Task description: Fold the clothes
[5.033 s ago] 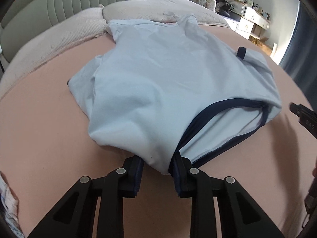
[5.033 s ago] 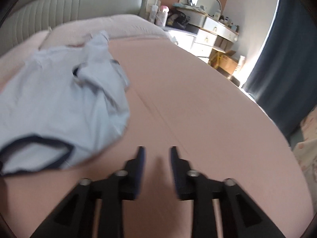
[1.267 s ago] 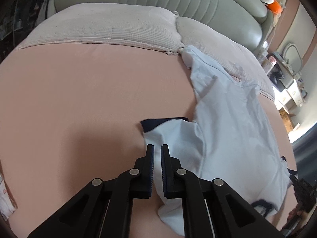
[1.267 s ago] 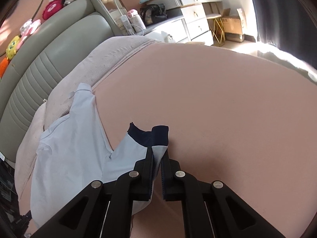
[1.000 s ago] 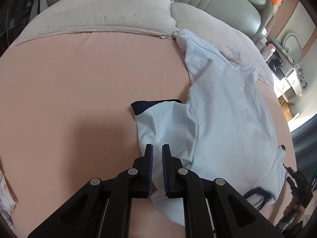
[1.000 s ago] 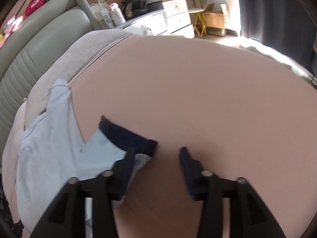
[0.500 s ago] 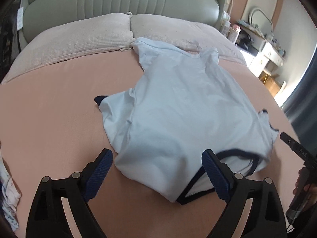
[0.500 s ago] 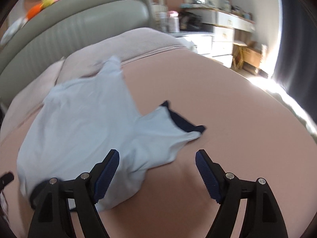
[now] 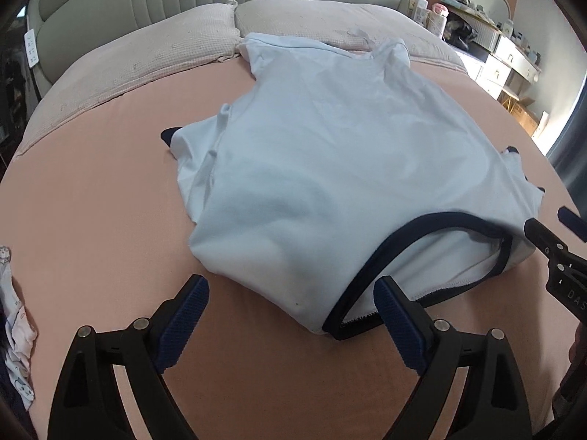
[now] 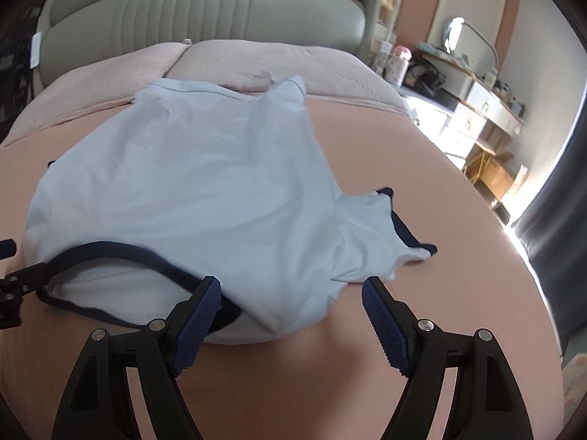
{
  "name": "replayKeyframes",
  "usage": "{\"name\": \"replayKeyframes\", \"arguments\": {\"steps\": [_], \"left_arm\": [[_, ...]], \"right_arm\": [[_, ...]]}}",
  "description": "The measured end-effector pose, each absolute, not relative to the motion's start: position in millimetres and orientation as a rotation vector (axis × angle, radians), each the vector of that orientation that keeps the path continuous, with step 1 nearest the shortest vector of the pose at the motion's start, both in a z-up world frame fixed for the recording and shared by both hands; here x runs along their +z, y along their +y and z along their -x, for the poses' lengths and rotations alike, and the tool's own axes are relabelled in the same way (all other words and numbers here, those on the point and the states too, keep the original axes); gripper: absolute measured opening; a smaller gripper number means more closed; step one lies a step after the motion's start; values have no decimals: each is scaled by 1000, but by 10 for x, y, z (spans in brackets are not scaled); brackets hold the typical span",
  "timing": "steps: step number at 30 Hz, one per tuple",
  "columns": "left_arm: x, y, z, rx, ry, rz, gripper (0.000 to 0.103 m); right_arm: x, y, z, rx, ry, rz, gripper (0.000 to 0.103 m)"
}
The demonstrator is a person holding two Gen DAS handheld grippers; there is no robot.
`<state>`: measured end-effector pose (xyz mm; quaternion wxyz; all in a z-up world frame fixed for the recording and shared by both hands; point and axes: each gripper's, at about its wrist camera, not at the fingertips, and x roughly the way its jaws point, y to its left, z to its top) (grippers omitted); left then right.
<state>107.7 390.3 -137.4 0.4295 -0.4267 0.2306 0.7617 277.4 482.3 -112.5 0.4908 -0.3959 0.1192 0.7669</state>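
A light blue T-shirt with navy trim lies spread on the pink bed, collar end nearest me, hem by the pillows. It also shows in the right wrist view. Its navy collar gapes open. Both sleeves lie spread out to the sides. My left gripper is open and empty, just short of the collar-end left shoulder. My right gripper is open and empty over the collar-end right shoulder. The right gripper's tip shows at the right edge of the left wrist view.
Two pink pillows and a padded grey-green headboard lie beyond the shirt. A dresser with a mirror stands to the right. Patterned cloth lies at the left bed edge. A dark curtain hangs at the right.
Both grippers let go of the sleeves, opened wide and drew back to the collar end. The sleeves now lie spread on the bed.
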Motion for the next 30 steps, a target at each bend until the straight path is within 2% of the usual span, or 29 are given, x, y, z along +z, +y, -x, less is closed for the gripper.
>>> {"name": "replayKeyframes", "arguments": {"steps": [4, 10, 19, 30], "left_arm": [[-1449, 3982, -1137, 1933, 655, 1027, 92], [-1582, 4139, -1239, 1984, 802, 945, 92], [-1550, 4252, -1242, 2060, 828, 857, 92], [-1244, 4175, -1106, 2212, 824, 707, 92]], "right_arm": [[-1272, 4739, -2538, 1861, 212, 1035, 79], [-1483, 4687, -2299, 1723, -21, 1106, 79], [-1579, 4629, -2059, 1724, -153, 1110, 79], [-1659, 4621, -1994, 1536, -272, 1098, 79]]}}
